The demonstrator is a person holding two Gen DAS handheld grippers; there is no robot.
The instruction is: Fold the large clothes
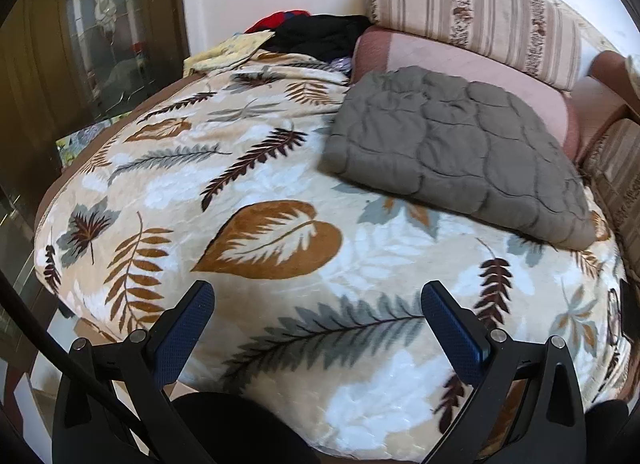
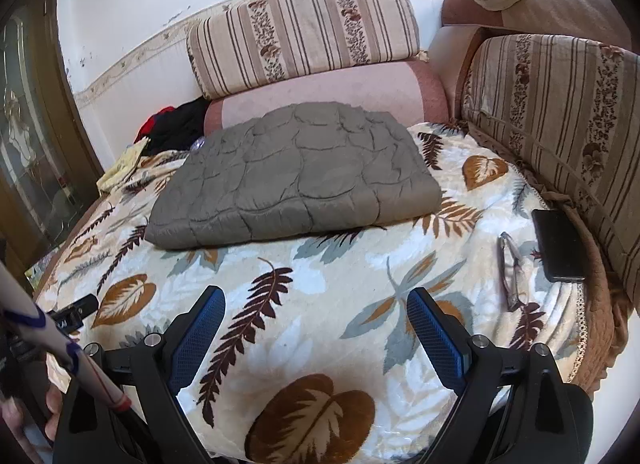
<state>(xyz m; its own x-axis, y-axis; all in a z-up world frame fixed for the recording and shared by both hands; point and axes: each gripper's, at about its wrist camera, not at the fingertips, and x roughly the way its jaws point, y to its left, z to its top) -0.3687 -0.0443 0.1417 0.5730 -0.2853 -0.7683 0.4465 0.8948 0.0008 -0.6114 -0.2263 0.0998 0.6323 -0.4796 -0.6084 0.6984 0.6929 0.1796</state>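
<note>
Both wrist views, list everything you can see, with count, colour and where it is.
quilted garment: one, grey, folded, back of blanket
leaf blanket: one, cream, covers the seat
striped cushions: two, beige, along the back and right
clothes pile: red and black, far left corner
yellow cloth: one, beside the pile
phone: one, black, right edge
glasses: one pair, beside phone
left gripper: open, empty
right gripper: open, empty

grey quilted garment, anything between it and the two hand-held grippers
Nothing visible: only bare leaf-print blanket lies between the open right hand-held gripper, the open left hand-held gripper and the grey quilted garment. Glasses and phone sit off right.
</note>
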